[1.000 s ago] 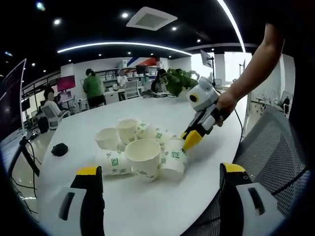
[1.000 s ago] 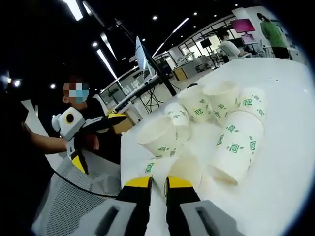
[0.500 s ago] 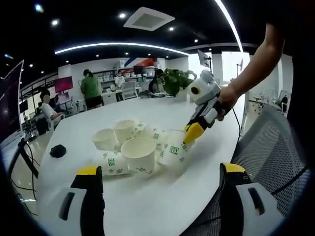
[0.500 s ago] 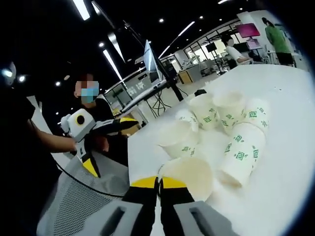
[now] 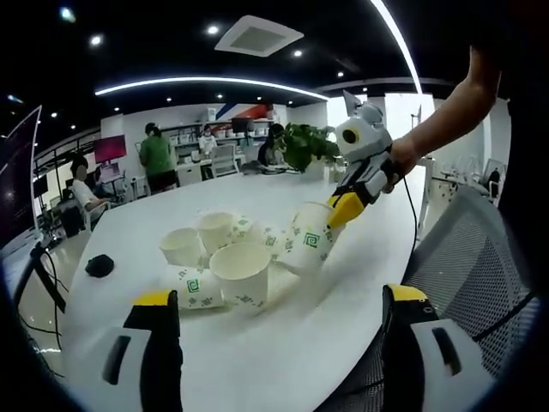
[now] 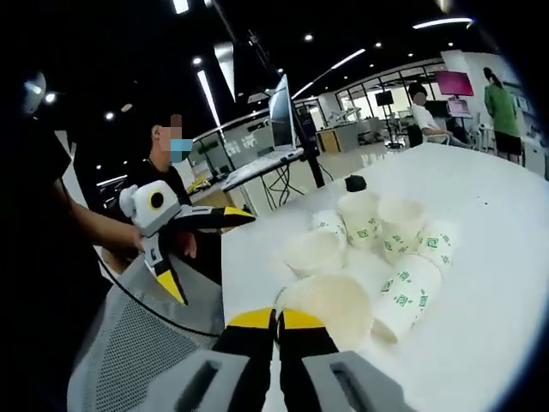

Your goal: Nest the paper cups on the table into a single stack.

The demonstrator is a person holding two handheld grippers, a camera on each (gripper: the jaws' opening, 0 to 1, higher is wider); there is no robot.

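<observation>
Tapered paper cup (image 6: 330, 305), pinched by right tool (image 6: 276, 318)

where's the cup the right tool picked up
In the left gripper view, the held cup hangs tilted from the right tool, just right of the cup pile on the white table.

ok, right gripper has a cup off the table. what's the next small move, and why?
Probably carry the held cup over the upright cup at the front of the pile and lower it in. The right gripper is shut on the held cup's rim and has it clear of the table; the left gripper is open and idle.
</observation>
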